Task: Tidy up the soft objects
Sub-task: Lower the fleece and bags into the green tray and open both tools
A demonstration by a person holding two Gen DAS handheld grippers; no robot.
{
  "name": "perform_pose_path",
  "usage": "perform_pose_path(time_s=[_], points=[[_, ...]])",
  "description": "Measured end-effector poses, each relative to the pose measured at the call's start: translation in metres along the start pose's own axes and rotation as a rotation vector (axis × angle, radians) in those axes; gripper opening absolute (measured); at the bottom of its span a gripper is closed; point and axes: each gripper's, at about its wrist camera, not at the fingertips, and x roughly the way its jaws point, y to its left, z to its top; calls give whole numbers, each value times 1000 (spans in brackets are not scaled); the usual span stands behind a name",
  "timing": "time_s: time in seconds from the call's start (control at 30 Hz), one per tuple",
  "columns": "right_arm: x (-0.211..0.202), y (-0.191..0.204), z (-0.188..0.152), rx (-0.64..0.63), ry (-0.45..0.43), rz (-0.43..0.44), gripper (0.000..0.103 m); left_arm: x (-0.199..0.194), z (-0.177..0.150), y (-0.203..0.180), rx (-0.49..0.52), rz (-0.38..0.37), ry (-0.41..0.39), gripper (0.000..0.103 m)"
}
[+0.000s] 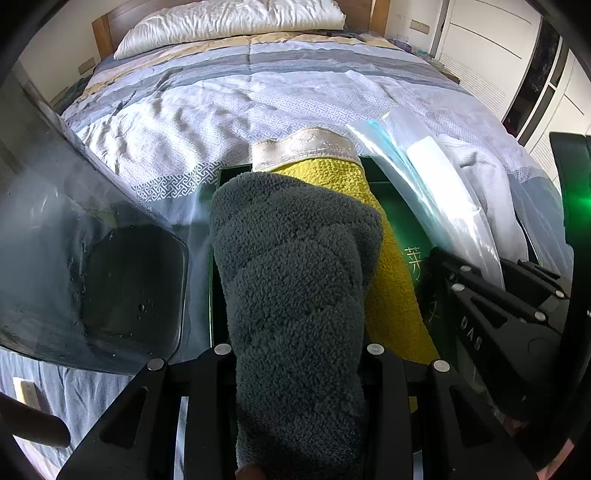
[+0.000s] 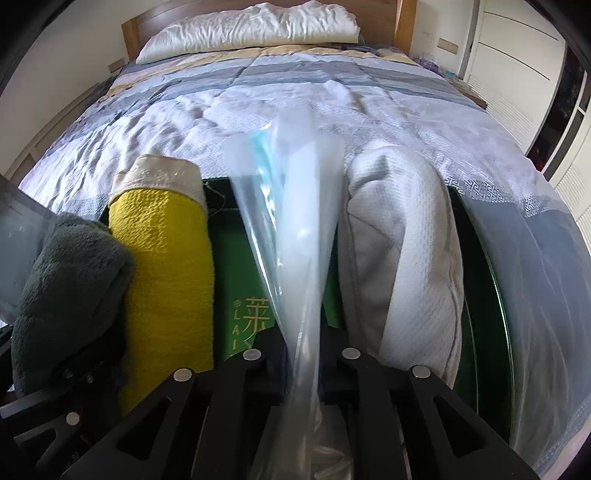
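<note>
A dark green box (image 1: 399,221) with gold lettering lies on the bed. My left gripper (image 1: 297,350) is shut on a fluffy grey towel (image 1: 295,266), which lies along the box's left side. A rolled yellow towel (image 1: 332,177) with a beige hem lies beside it. In the right wrist view the yellow towel (image 2: 162,258) is left of centre and a folded white towel (image 2: 406,258) fills the box's right side (image 2: 480,295). A clear plastic bag (image 2: 295,221) with something pale blue inside stands between the fingers of my right gripper (image 2: 301,354). That gripper's jaws stand slightly apart, loose around the bag.
The box rests on a blue, grey and white quilt (image 1: 221,110), with a white pillow (image 2: 251,29) against the wooden headboard. A dark translucent lid (image 1: 92,258) leans at the box's left. White wardrobe doors (image 2: 517,48) line the right wall.
</note>
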Motion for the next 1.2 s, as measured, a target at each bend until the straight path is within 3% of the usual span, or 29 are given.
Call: perform_pose_path(time_s=[0.07, 0.13, 0.9, 1.07, 1.2], points=[[0, 2, -1, 7, 1, 8, 28, 0, 0, 0, -3, -1, 1, 33], [-1, 4, -2, 7, -3, 19, 33, -1, 1, -1, 0, -2, -1, 34], [-7, -15, -1, -27, 20, -34, 32, 16, 8, -24, -25, 14, 12, 39], [-7, -8, 0, -47, 18, -40, 35, 10, 5, -19, -14, 27, 4, 44], [-10, -10, -1, -30, 7, -33, 40, 9, 5, -15, -17, 34, 4, 56]])
